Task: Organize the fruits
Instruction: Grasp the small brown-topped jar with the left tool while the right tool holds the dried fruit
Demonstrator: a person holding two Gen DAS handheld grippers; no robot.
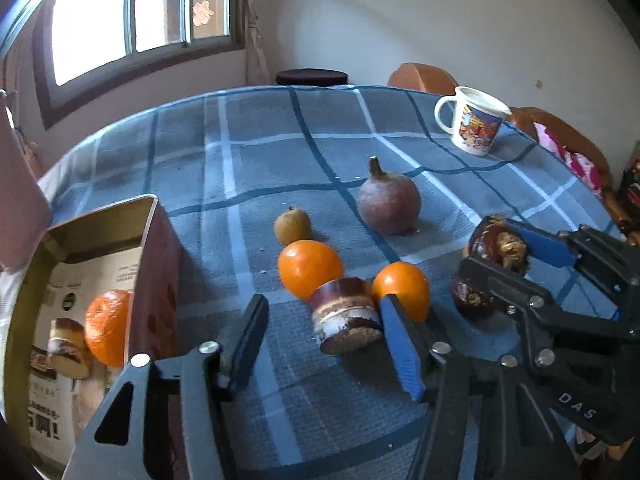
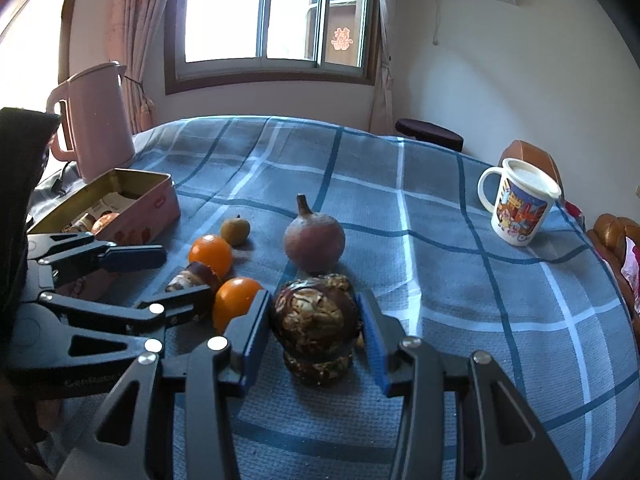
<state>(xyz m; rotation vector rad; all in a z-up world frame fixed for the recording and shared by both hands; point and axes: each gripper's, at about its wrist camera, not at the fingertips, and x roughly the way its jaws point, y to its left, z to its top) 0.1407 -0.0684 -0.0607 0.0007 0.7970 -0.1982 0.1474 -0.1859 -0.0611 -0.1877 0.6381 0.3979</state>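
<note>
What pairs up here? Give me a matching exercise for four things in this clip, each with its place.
Things:
1. mug
2. pink kettle
3. dark knobbly fruit
4. cut cane piece

Places:
A. behind the tin
B. between the right gripper fingers
C. far right of the tablecloth
D. between the left gripper fingers

Pairs: 1-C, 2-A, 3-B, 4-D

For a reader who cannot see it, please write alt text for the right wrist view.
The right gripper brackets a dark brown fruit on a blue checked tablecloth. The left gripper reaches toward two oranges; a pink tin and mug stand behind.
</note>
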